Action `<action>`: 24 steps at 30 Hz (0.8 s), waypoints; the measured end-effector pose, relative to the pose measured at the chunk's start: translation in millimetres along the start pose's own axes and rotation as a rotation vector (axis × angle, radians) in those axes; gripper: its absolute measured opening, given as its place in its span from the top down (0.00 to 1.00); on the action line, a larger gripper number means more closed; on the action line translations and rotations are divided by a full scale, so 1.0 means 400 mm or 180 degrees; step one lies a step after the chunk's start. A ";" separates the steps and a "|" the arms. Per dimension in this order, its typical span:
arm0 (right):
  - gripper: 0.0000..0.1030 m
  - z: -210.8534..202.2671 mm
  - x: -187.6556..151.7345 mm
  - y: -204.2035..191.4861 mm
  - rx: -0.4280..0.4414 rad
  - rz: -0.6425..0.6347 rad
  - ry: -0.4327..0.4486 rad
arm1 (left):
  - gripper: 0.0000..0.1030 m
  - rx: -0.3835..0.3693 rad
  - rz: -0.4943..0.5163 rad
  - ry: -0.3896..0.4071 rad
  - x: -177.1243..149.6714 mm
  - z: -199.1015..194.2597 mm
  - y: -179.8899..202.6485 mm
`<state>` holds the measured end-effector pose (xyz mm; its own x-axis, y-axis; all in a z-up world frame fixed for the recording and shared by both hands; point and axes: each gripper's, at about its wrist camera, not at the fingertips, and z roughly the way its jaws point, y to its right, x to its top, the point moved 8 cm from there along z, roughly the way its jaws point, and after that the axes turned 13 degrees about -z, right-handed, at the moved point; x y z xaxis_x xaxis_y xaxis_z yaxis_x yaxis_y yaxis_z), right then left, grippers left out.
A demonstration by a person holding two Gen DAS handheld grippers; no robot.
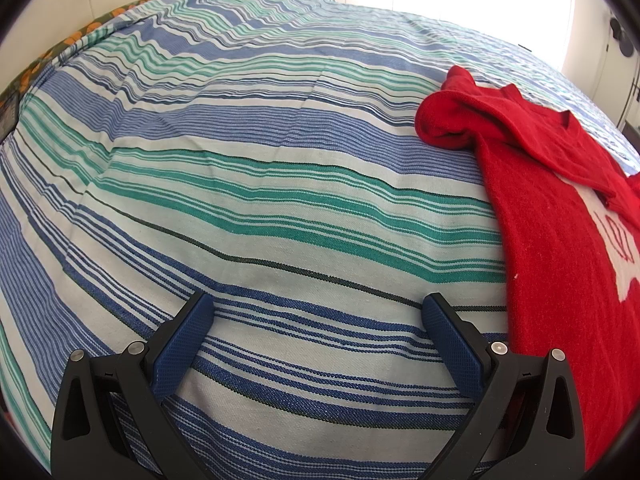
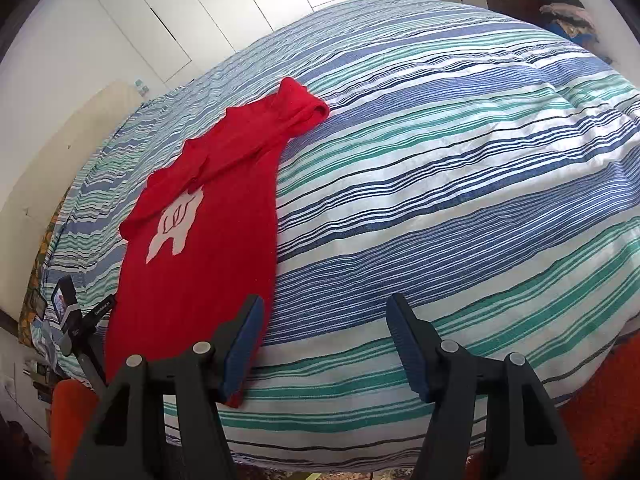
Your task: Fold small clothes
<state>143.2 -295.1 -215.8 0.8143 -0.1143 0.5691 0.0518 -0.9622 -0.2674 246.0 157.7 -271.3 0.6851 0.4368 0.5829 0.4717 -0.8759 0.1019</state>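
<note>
A small red sweater (image 2: 208,248) with a white emblem lies flat on the striped bed cover (image 2: 440,184), its sleeves folded inward near the collar. In the left wrist view the red sweater (image 1: 560,216) fills the right side. My left gripper (image 1: 316,304) hovers open over bare striped cover (image 1: 260,184), just left of the sweater's edge, nothing between its blue pads. My right gripper (image 2: 324,308) is open too, above the cover just right of the sweater's lower hem. Its left finger (image 2: 244,344) overlaps the hem edge in the picture.
White wardrobe doors (image 2: 224,8) stand behind the bed. A small camera on a stand (image 2: 68,312) sits at the bed's left edge. A dark dresser with piled clothes (image 2: 560,4) is at the far right. Orange fabric (image 2: 600,400) shows below the bed's front edge.
</note>
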 end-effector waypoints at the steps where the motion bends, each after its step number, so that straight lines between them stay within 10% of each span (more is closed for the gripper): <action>1: 0.39 0.002 -0.003 -0.005 0.0011 -0.0023 -0.0016 | 0.00 0.0000 0.0000 0.0000 0.000 0.000 0.000; 24: 0.39 -0.008 0.001 0.012 0.0008 0.0084 0.0040 | 0.00 0.0001 -0.0002 0.0000 0.000 0.000 0.000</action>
<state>141.8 -300.7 -214.3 0.8080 -0.1429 0.5716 0.0318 -0.9582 -0.2845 246.1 157.7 -271.3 0.6849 0.4374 0.5828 0.4723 -0.8755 0.1020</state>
